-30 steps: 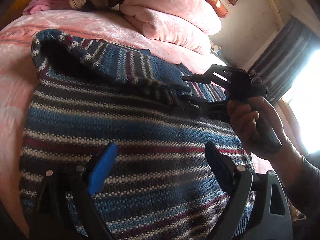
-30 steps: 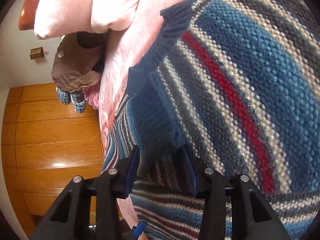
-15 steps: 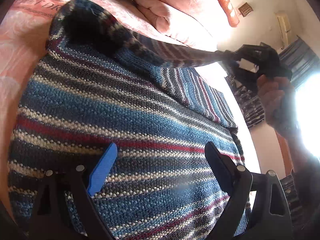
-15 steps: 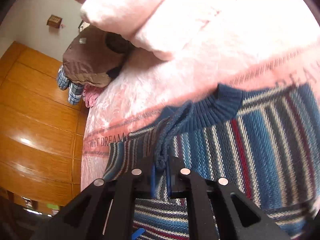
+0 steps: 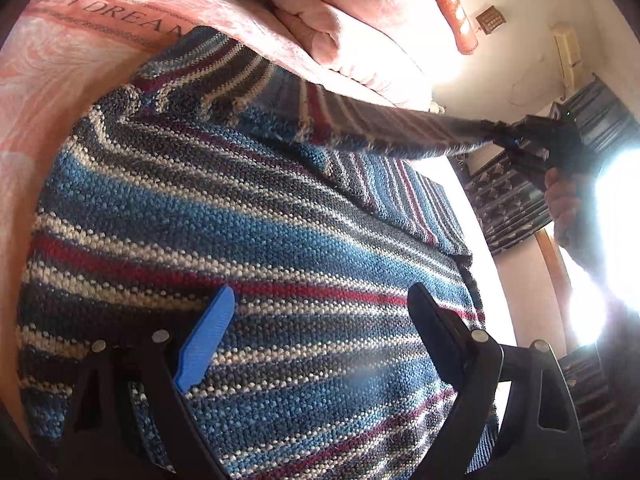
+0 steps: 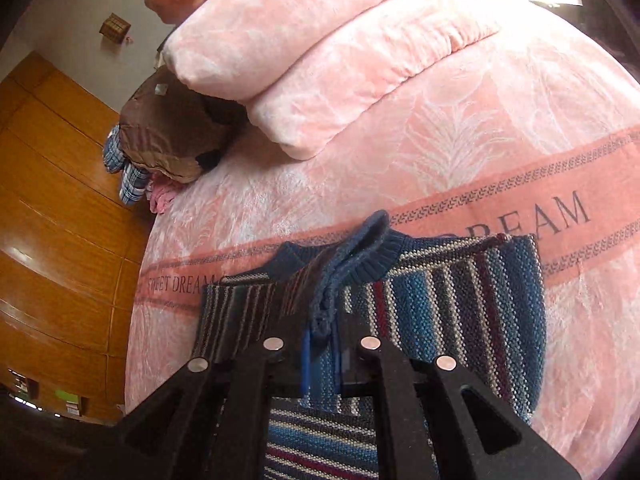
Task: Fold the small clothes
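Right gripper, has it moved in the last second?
Yes. The right gripper, shut on the sweater cuff, has lifted up and away from the bed; the pink blanket now fills its view.

Sweater (image 5: pixel 280 240) blue-grey-red-white striped; blanket (image 6: pixel 440 128) pink, leaf-patterned.

Left gripper (image 5: pixel 320 336) is held low, fingers (image 5: pixel 208 336) spread wide. Right gripper (image 6: pixel 322 350) is raised, fingers pinched nearly together.

Striped knit sweater (image 5: pixel 256 248): blue, grey, white, red bands, navy ribbed collar (image 6: pixel 372 264). Body flat on pink bedspread (image 6: pixel 460 128), collar end over bedspread's "SWEET DREAM" band. One sleeve (image 5: pixel 360 128) lifted off body, stretched taut, cuff pinched.
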Motion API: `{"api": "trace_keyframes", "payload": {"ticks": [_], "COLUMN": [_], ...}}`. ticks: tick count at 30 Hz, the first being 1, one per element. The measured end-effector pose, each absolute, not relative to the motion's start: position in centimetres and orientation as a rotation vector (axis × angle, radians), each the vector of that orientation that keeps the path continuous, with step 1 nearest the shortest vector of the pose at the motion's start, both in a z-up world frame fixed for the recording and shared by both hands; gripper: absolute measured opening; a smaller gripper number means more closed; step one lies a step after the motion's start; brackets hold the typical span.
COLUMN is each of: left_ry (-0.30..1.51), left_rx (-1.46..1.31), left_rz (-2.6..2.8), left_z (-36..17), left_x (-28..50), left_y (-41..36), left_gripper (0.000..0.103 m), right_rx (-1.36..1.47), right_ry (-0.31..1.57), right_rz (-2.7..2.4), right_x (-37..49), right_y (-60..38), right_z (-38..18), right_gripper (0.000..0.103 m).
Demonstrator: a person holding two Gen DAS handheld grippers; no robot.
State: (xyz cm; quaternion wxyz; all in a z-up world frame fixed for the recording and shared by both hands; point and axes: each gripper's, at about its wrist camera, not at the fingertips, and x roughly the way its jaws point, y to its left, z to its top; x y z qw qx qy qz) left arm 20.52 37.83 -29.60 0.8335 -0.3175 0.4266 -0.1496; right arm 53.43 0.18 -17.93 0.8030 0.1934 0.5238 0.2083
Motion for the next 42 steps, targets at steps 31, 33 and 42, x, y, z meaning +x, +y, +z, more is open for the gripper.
{"api": "trace_keyframes", "payload": {"ticks": [31, 33, 42], "left_ry": [1.057, 1.067, 1.053], "left_rx": [-0.82, -0.8, -0.806], "left_rz": [-0.522, -0.606, -0.645], "left_z": [-27.7, -27.3, -27.0], "left_x": [41.5, 39.6, 35.8], "left_y": [44.5, 43.4, 42.0], "left_gripper": [0.073, 0.074, 0.072], "right_rx": [0.705, 0.691, 0.613], "right_ry": [1.26, 1.269, 1.273], "right_rz": [0.628, 0.687, 0.628], "right_x": [55.3, 53.9, 50.5], "right_y": [-5.9, -5.6, -6.3], "right_z": [-29.7, -29.3, -28.5], "right_gripper": [0.018, 0.018, 0.017]}}
